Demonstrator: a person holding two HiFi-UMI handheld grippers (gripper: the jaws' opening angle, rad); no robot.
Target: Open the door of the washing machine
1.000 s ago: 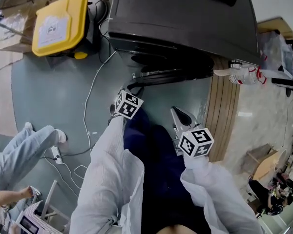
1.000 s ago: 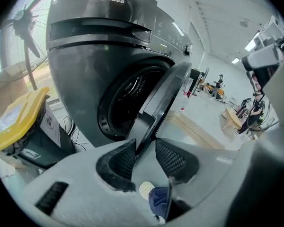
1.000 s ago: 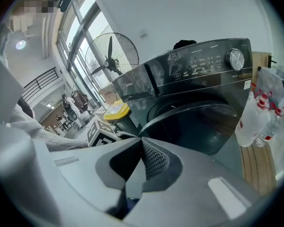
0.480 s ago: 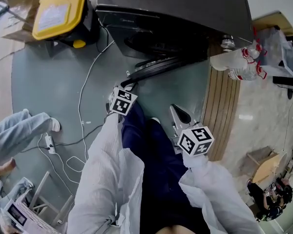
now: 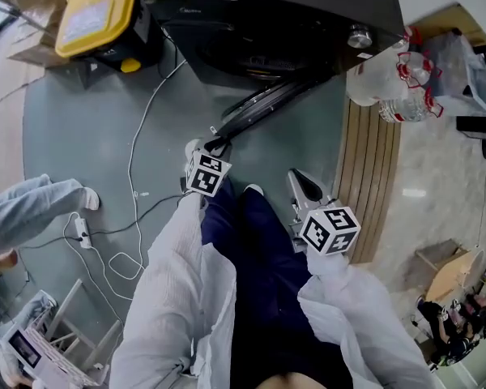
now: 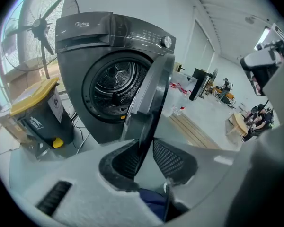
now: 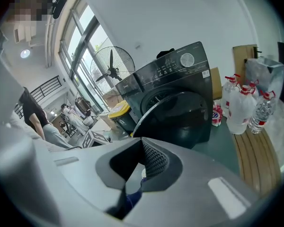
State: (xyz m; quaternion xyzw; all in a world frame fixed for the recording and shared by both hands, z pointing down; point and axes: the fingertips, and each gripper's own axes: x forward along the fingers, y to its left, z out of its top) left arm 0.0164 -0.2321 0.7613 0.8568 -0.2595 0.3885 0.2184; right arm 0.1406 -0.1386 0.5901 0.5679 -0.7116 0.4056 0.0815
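The dark washing machine (image 5: 267,23) stands at the top of the head view, its round door (image 5: 267,104) swung partly open toward me. My left gripper (image 5: 216,144) is at the door's free edge. In the left gripper view the door's edge (image 6: 154,93) runs between the pads, and the jaws of the left gripper (image 6: 146,148) are closing on it, with the open drum (image 6: 116,86) behind. My right gripper (image 5: 301,186) hangs free to the right, shut and holding nothing. From the right gripper (image 7: 142,143) the door (image 7: 180,117) shows ahead.
A yellow-lidded bin (image 5: 93,19) stands left of the machine. White cables (image 5: 138,160) and a power strip (image 5: 81,233) lie on the floor. Water bottles (image 5: 385,79) sit on wooden slats (image 5: 373,177) at the right. A person's legs (image 5: 32,209) are at the left. A fan (image 6: 42,37) stands behind.
The door has swung wider open, with my left gripper staying at its edge. Both grippers have drawn back from the machine, which now sits higher in the head view.
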